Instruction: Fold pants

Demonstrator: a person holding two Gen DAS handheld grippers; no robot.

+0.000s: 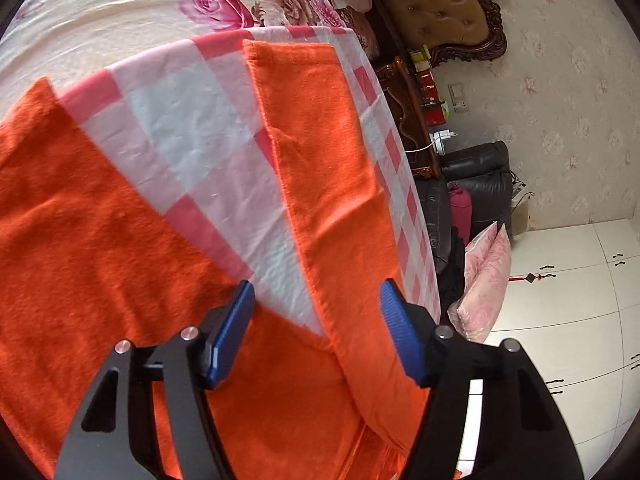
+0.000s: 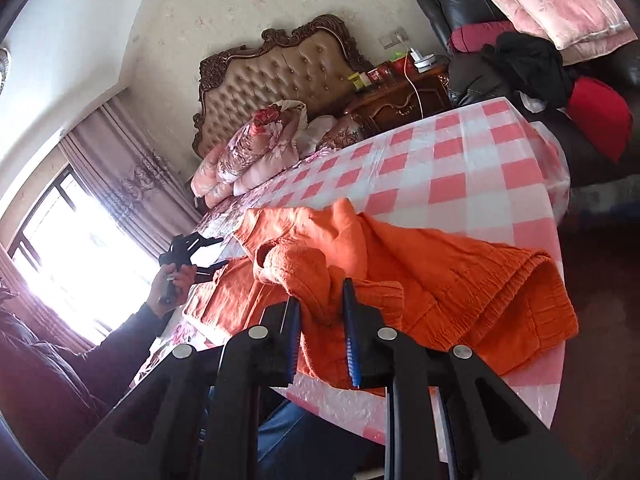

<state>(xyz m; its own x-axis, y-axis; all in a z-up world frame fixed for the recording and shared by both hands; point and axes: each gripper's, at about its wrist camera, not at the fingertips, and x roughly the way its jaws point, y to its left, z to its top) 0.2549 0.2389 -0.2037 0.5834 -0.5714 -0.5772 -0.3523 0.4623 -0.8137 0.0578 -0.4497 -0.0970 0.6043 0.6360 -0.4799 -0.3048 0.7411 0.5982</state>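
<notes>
Orange pants lie on a pink-and-white checked cloth, their two legs spread in a V. In the left wrist view my left gripper hovers over the crotch where the legs meet. Its blue pads stand apart and press on nothing. In the right wrist view the pants are bunched near the table's front edge. My right gripper is shut on a ribbed fold of that orange fabric and lifts it slightly. Far left, a hand holds the left gripper over the other end of the pants.
The checked cloth covers a table that abuts a bed with floral bedding and a tufted headboard. Beyond the table's edge stand a wooden nightstand, a dark leather sofa with pink pillows, and white cabinets.
</notes>
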